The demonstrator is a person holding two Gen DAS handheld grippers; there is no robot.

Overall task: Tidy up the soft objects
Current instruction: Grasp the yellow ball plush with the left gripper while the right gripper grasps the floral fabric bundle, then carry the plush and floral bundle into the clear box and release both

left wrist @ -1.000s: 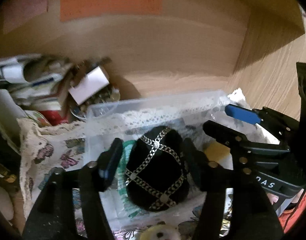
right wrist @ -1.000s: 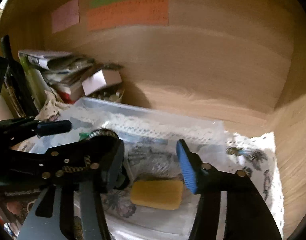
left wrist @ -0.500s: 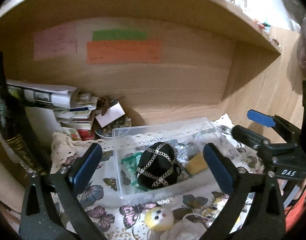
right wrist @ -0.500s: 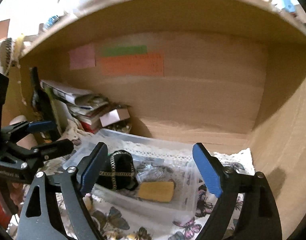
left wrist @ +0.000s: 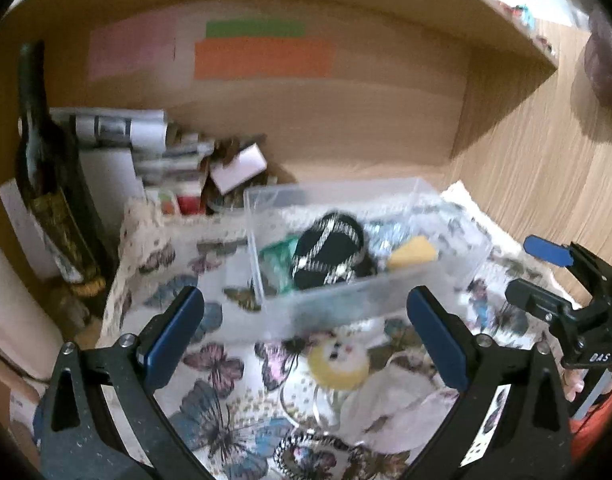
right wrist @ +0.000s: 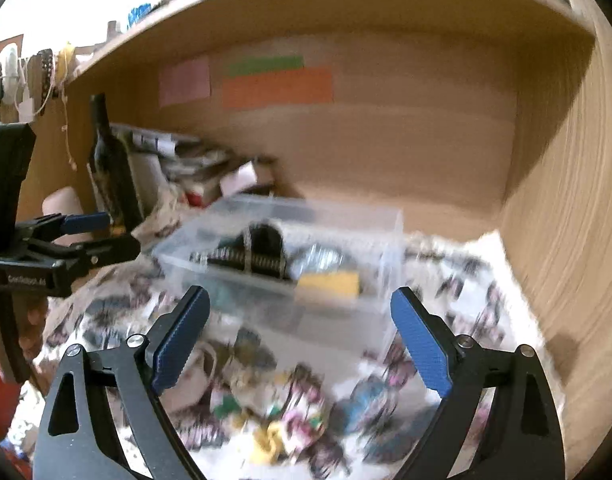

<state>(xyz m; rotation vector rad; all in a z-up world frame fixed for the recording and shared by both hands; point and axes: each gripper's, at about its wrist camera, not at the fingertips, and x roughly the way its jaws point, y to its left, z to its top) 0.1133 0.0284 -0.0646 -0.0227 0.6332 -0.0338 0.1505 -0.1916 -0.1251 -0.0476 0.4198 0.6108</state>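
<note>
On the butterfly cloth [left wrist: 210,364], a soft yellow toy [left wrist: 337,364] is best pinched lightly at its middle; left gripper [left wrist: 306,336] and right gripper [right wrist: 302,340] are spread, empty

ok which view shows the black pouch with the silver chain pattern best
The left wrist view: the black pouch with the silver chain pattern is seen from above inside the clear plastic box, so its crossing chains show. The right wrist view is blurrier and lower, showing only its top behind the box wall.
</note>
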